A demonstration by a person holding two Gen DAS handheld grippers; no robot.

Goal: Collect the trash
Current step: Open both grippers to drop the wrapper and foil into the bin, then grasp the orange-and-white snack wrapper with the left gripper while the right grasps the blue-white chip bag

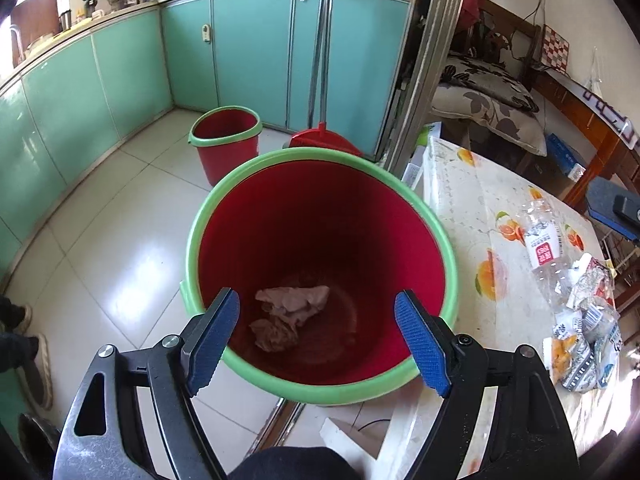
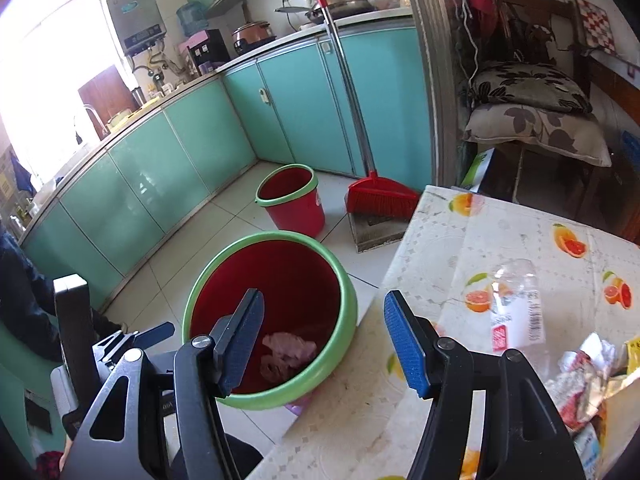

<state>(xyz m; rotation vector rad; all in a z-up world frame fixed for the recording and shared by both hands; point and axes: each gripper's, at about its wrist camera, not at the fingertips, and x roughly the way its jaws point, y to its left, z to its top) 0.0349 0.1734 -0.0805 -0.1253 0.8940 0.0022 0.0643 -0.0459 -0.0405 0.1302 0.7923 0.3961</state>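
A red bucket with a green rim point(image 1: 320, 236) point(image 2: 272, 304) stands on the floor by the table corner, with crumpled tissue point(image 1: 292, 312) point(image 2: 286, 354) at its bottom. My left gripper point(image 1: 316, 340) hangs open over the bucket's mouth, nothing between its blue pads. My right gripper point(image 2: 324, 342) is open too, empty, over the bucket's near rim and the table edge. On the table lie a crushed clear plastic bottle point(image 1: 544, 244) point(image 2: 516, 308) and a heap of crumpled wrappers point(image 1: 584, 328) point(image 2: 588, 380). The left gripper's body shows at the lower left of the right wrist view.
A second red bucket point(image 1: 226, 140) point(image 2: 292, 200) stands farther back, near a red broom point(image 2: 380, 196) and dustpan leaning on turquoise cabinets point(image 1: 248, 52). The table point(image 1: 472, 208) has a fruit-print cloth. A person's shoes point(image 1: 36, 364) are at the left. Cushions point(image 2: 532, 120) lie beyond.
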